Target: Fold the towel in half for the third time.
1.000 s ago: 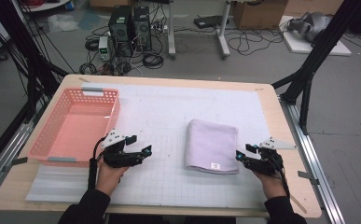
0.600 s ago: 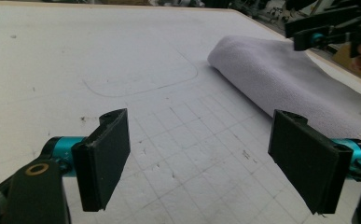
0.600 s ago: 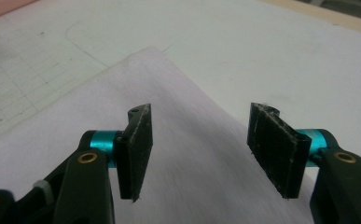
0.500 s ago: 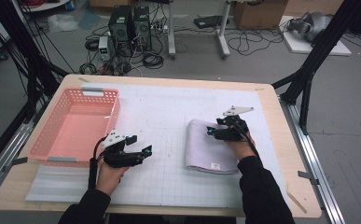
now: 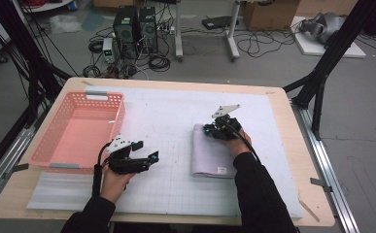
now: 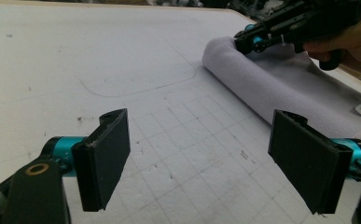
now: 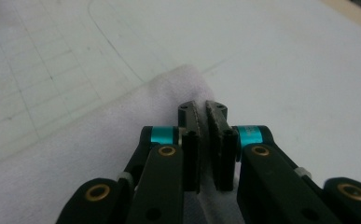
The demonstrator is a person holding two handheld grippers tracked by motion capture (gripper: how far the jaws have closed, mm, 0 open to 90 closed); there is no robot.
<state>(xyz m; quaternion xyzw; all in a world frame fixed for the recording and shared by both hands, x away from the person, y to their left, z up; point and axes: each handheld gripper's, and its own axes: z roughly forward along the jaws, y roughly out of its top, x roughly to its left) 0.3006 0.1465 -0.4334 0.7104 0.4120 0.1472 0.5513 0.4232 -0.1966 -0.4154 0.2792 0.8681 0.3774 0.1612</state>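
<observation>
Pink basket [image 5: 74,131] – rigid plastic lattice, empty – sits at the worktop's [image 5: 278,194] left end. Left tool [image 5: 142,160] hovers just right of it, jaws spread wide, holding nothing. Folded towel [image 5: 212,153] lies right of centre on the gridded mat – soft lilac fleece, rounded fold, small tag on its near edge. Right tool [image 5: 209,130] is pinched onto the towel's far left corner, jaws almost closed with fabric between. Best to lift slowly and keep all layers caught so the fold holds.
</observation>
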